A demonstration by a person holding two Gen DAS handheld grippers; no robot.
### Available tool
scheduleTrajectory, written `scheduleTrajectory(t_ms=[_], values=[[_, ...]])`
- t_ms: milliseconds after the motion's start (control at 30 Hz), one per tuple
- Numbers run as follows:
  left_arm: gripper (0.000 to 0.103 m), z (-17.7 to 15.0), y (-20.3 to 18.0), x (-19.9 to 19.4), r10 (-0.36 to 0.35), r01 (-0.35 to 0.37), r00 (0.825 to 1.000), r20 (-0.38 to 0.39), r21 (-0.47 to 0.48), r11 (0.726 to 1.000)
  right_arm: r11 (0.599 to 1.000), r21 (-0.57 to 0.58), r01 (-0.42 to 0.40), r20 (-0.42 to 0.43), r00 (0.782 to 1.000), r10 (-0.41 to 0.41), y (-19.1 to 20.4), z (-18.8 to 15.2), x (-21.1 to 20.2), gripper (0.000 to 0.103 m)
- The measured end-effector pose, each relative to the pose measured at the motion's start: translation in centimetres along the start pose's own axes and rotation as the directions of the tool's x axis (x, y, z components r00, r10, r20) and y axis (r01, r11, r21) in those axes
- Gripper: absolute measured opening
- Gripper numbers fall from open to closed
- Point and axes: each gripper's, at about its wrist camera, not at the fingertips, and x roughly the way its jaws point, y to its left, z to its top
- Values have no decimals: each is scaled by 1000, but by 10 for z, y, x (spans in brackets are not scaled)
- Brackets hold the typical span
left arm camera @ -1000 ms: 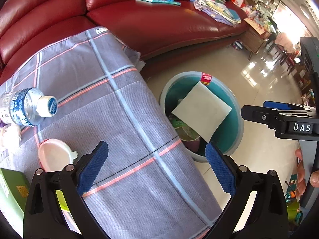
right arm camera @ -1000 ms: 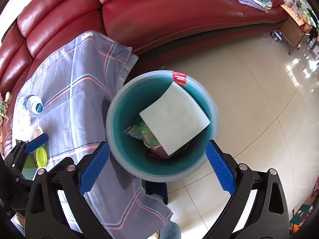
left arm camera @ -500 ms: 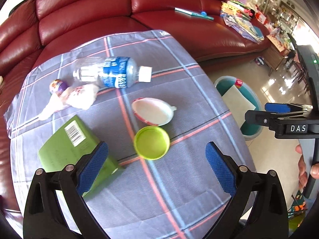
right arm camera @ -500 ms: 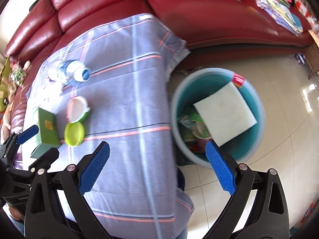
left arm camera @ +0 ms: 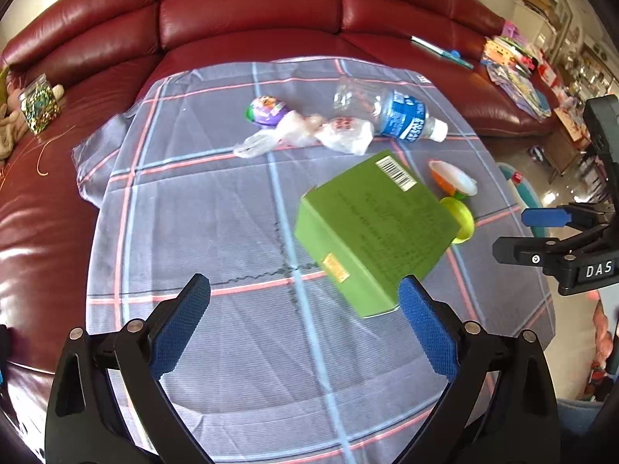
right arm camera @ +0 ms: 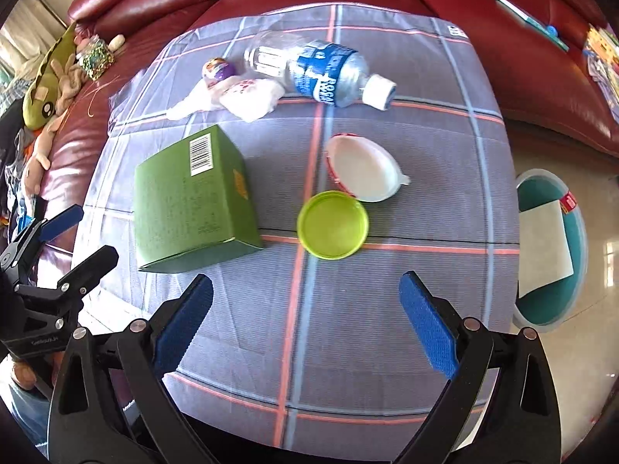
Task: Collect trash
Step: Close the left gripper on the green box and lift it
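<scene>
Right wrist view: both hand-held grippers hover empty over a plaid-covered table where the trash still lies. The right gripper (right arm camera: 305, 319), jaws spread wide, faces a lime-green lid (right arm camera: 332, 224) lying just near of a white cup (right arm camera: 363, 172), the two touching or nearly so. Left of them sits a green carton (right arm camera: 193, 201), and at the far edge a plastic water bottle (right arm camera: 321, 71) lies on its side beside a crumpled plastic wrapper (right arm camera: 240, 94) and a small purple capsule (right arm camera: 218, 69). The left gripper (left arm camera: 305, 323), also wide open, points at the carton's near corner. A teal bin (right arm camera: 580, 228), already holding a pale sheet, stands on the floor off the table's right edge. The carton looks light but thin-walled, best pinched across two opposite faces; the lid is likely shallow and slippery, so its rim is the hold; the bottle would probably dent and roll.
</scene>
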Motion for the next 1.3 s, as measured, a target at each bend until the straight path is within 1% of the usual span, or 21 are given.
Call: scheduleTrajectory(t_ms=[67, 167, 267, 300, 400, 500, 567, 667, 767, 833, 867, 933, 1033, 1067, 1133, 1200, 1300], values=[[98, -7, 14, 8, 6, -6, 1000, -20, -4, 1000, 1000, -2, 16, 3, 1000, -16, 8, 2, 2, 93], [98, -19, 26, 26, 13, -14, 998, -65, -15, 1000, 999, 19, 49, 18, 999, -49, 9, 9, 2, 93], [98, -25, 34, 37, -20, 15, 996, -84, -53, 998, 996, 16, 90, 54, 994, -91, 13, 17, -2, 93], [98, -26, 35, 39, -34, 29, 996, -84, -64, 998, 996, 9, 92, 58, 994, -92, 14, 20, -2, 92], [98, -28, 34, 41, -60, 54, 995, -79, -76, 996, 993, -37, 114, 55, 992, -112, 27, 26, 1, 84], [98, -28, 32, 43, -69, 63, 994, -81, -75, 995, 985, -74, 154, 44, 988, -151, 35, 28, 10, 79], [98, -28, 31, 45, -82, 75, 993, -84, -82, 994, 980, -85, 177, 30, 984, -175, 33, 28, 18, 77], [98, -28, 29, 46, -96, 88, 992, -86, -88, 992, 983, -71, 169, 41, 985, -166, 25, 28, 18, 77], [98, -27, 25, 47, -118, 109, 989, -91, -90, 990, 977, -71, 199, 55, 979, -195, 17, 30, 17, 76], [98, -26, 21, 46, -139, 131, 986, -91, -92, 987, 970, -59, 234, 62, 971, -230, 8, 31, 16, 75], [98, -26, 19, 46, -153, 145, 984, -92, -95, 985, 972, -48, 230, 54, 972, -227, 3, 31, 17, 73], [98, -23, 14, 47, -188, 179, 978, -94, -103, 979, 976, -38, 213, 45, 976, -211, -5, 31, 19, 61], [98, -16, 7, 46, -266, 253, 960, -89, -135, 958, 985, -39, 168, -20, 986, -168, -10, 26, 35, 51], [98, -12, 5, 45, -292, 278, 953, -81, -146, 949, 987, -48, 153, -30, 988, -155, -9, 24, 40, 50], [98, -5, -1, 41, -318, 306, 946, -62, -155, 939, 991, -59, 121, -34, 992, -123, -6, 21, 45, 50], [98, 2, -6, 37, -308, 298, 950, -51, -151, 943, 992, -68, 102, -27, 994, -104, -6, 19, 43, 50], [98, 12, -13, 31, -296, 287, 955, -39, -142, 947, 994, -60, 87, -10, 996, -87, -17, 16, 34, 50]])
